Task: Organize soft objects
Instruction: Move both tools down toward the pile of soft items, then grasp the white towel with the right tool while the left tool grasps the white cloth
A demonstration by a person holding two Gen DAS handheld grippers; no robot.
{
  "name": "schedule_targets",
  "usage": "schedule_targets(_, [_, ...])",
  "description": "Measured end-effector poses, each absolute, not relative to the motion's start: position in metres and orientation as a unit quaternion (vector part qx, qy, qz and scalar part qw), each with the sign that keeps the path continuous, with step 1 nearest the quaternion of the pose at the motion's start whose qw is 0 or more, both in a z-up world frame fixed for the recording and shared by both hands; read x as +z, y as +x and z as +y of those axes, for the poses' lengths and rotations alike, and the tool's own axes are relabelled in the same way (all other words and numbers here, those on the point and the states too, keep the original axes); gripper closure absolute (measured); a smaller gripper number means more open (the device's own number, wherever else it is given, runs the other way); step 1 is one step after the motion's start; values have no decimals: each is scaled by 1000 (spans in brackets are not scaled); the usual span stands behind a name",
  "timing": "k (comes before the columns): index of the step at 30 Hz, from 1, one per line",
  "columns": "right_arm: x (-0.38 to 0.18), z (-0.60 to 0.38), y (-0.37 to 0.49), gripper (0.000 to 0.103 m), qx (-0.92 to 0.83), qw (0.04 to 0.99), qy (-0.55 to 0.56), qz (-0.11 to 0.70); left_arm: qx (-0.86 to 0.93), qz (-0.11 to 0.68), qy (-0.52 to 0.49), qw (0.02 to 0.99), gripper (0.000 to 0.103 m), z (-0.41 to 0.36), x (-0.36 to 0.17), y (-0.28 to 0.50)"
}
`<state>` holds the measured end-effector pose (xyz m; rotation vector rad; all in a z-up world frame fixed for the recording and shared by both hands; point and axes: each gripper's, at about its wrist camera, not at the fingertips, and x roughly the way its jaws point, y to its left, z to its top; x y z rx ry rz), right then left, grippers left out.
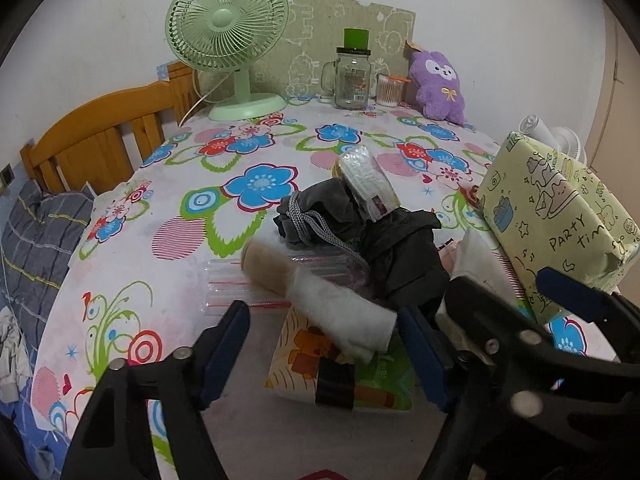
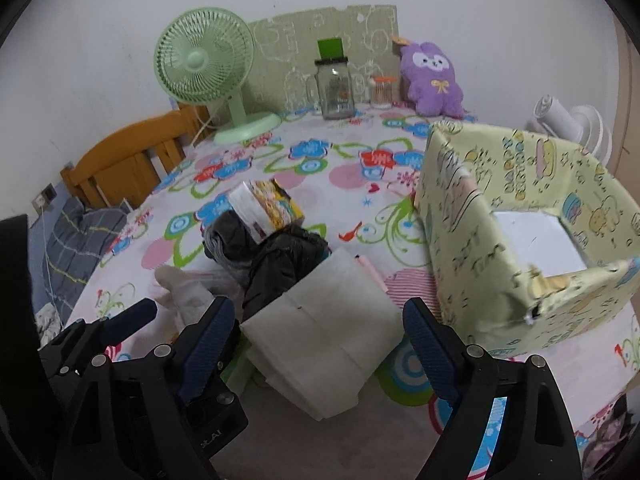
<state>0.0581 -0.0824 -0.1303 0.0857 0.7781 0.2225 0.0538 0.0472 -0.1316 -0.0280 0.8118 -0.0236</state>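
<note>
A: Your left gripper [image 1: 320, 344] was spread, nothing pinched. The white roll [image 1: 340, 312] lay just ahead between its jaws, atop a printed pack [image 1: 304, 364] on the bed [image 1: 120, 264].

B: And the right?

A: Your right gripper [image 2: 318, 344] was spread too, the folded white pad [image 2: 320, 332] between its jaws, untouched. The box [image 2: 516, 240] sat just right of it.

B: Handling?

A: Both looked light and squashy. You should've gripped mid-body, across the short width; ends would sag.

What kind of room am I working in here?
Most likely a bedroom: the work surface looks like a bed under a flowered sheet, with a wooden bed frame at its side and a purple plush toy against the wall next to a green desk fan.
</note>
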Motion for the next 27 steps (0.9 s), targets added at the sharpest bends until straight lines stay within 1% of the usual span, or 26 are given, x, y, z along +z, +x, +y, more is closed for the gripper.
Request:
schedule_targets(2, [-135, -80, 61, 15, 109, 915, 43, 386, -13, 402, -14, 916, 37, 47, -135, 57])
schedule_targets(5, [-142, -78, 67, 15, 107, 910, 44, 398, -15, 405, -15, 914, 39, 48, -139, 59])
schedule_targets(6, [-144, -78, 69, 19, 107, 908, 48, 403, -15, 403, -13, 915, 40, 47, -139, 58])
schedule_targets(8, [-147, -80, 71, 21, 108, 905, 58, 408, -18, 401, -6, 916, 47, 43, -138, 57])
schedule_targets(10, [-148, -79, 72, 25, 109, 904, 58, 410, -15, 397, 6, 918, 47, 40, -138, 56])
schedule_targets(12, [-149, -78, 71, 34, 112, 903, 55, 411, -13, 395, 11, 919, 47, 39, -138, 56])
schedule_targets(13, [-149, -77, 71, 37, 115, 902, 55, 412, -15, 394, 9, 919, 49, 39, -138, 56])
schedule_targets(15, [-149, -76, 71, 49, 121, 900, 59, 414, -15, 395, 9, 918, 50, 39, -138, 56])
schedule_targets(16, [-149, -76, 71, 51, 124, 898, 62, 417, -13, 394, 14, 919, 50, 38, -138, 55])
schedule_targets(18, [-149, -75, 71, 60, 130, 896, 66, 419, -11, 391, 21, 920, 51, 36, -138, 55])
schedule_targets(19, [-149, -74, 70, 62, 132, 896, 64, 419, -10, 390, 23, 920, 52, 35, -138, 54])
schedule_targets(20, [-148, -73, 70, 69, 132, 896, 62, 418, -9, 390, 23, 921, 56, 36, -138, 54])
schedule_targets(21, [-148, -73, 70, 79, 129, 897, 59, 418, -9, 390, 21, 920, 57, 36, -138, 53])
schedule_targets(23, [-149, -75, 71, 83, 127, 897, 62, 420, -8, 390, 17, 921, 65, 37, -137, 54])
schedule_targets(27, [-149, -78, 71, 88, 126, 895, 65, 422, 0, 390, 16, 921, 76, 39, -136, 53])
